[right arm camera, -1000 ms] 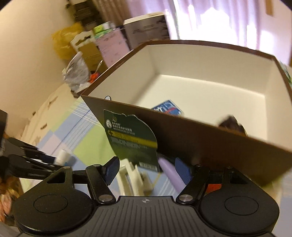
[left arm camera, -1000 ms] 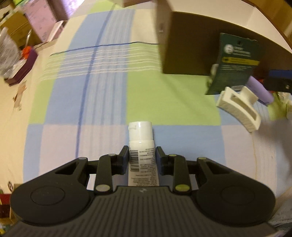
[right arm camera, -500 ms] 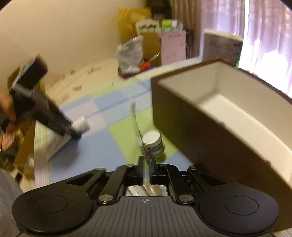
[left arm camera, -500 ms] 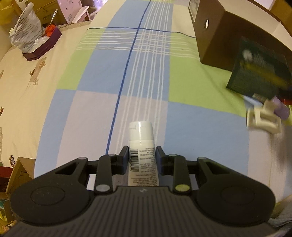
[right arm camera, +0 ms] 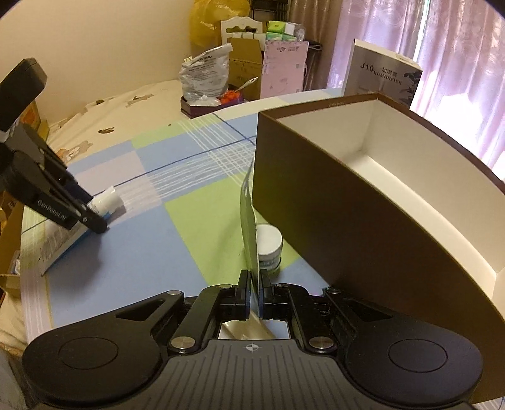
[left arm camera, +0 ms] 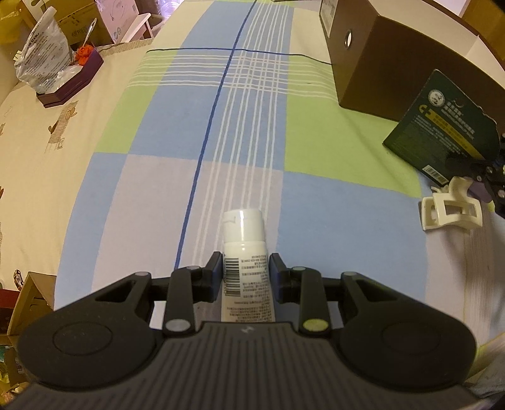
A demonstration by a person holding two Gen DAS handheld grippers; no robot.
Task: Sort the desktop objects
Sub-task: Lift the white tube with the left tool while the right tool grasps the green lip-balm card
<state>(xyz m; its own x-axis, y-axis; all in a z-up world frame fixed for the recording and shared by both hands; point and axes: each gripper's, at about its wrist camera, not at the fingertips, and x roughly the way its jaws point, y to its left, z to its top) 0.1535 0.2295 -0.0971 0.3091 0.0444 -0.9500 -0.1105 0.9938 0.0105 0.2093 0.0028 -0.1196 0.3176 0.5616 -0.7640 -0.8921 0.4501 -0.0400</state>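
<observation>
The right gripper [right arm camera: 252,291] has closed on the green card [right arm camera: 249,227] and lifted it beside the brown box [right arm camera: 347,227]; the left gripper [left arm camera: 245,274] clamps the white tube [left arm camera: 244,249].

This is a room in a home, most likely a bedroom. Pink sheer curtains [right arm camera: 457,63] hang over a bright window at the upper right of the right wrist view, against plain cream walls. The surface underneath is covered by a checked cloth [left arm camera: 246,132] in blue, green and lilac, lying over a cream sheet [left arm camera: 41,132] printed with small cartoon bears. Household clutter is stacked at the top centre: cardboard boxes [right arm camera: 244,60], a yellow plastic bag [right arm camera: 214,19], tissue packs [right arm camera: 281,30] and a humidifier box [right arm camera: 382,75].
</observation>
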